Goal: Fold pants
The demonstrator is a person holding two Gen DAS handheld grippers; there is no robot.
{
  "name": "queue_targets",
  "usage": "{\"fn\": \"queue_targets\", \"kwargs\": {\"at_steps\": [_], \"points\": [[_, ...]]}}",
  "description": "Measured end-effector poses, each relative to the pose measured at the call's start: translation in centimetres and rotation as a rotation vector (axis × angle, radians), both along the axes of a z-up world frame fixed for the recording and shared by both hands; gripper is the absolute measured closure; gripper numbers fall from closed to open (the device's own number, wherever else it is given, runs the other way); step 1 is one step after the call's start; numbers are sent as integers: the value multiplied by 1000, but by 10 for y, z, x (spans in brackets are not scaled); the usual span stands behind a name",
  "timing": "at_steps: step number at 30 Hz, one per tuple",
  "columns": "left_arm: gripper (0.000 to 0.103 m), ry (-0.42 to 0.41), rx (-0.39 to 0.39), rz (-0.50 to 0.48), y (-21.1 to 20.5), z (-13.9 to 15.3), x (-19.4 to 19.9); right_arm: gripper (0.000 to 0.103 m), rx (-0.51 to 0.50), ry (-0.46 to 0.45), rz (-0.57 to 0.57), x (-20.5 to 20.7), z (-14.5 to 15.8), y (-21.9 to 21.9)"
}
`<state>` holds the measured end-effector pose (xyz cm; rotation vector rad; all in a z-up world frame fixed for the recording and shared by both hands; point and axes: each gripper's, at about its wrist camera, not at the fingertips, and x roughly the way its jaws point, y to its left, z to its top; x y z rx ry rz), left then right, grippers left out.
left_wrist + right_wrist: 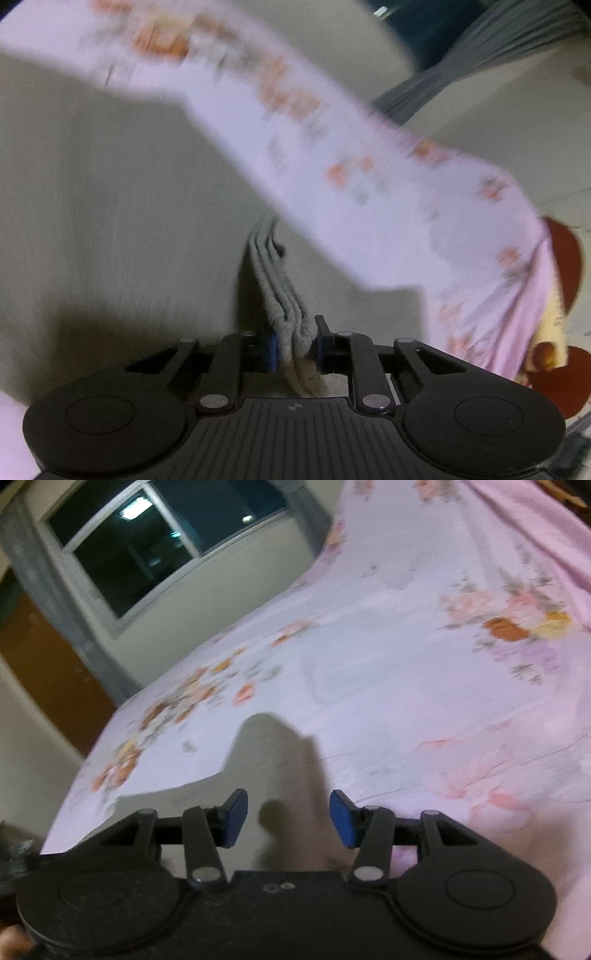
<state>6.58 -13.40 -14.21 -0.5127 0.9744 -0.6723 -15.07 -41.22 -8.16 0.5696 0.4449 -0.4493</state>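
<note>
One layered edge of the beige pants point(280, 295) is pinched in the left gripper point(295, 347); the right gripper point(288, 818), jaws apart and empty, hovers over the bed point(406, 672). Folding looks barely begun.

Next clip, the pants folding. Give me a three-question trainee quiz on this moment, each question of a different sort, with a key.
1. True or false: the left gripper is clamped on a bunched fold of the beige pants.
2. What lies between the pads of the right gripper? A) a sock B) nothing C) the curtain
3. Fill in: the pants lie on a pink ____ bedsheet.

Key: 1 true; 2 B; 3 flowered.
</note>
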Motion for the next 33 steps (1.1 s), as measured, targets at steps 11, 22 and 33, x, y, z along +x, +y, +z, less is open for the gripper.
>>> {"fn": "queue_targets", "kwargs": {"at_steps": [11, 22, 33], "points": [[80, -42, 266, -37, 42, -23, 0, 68, -132, 216, 203, 59, -32, 55], [63, -177, 262, 21, 54, 16, 10, 64, -237, 262, 289, 87, -14, 64], [63, -200, 404, -101, -32, -18, 56, 63, -349, 388, 302, 162, -45, 64]]}}
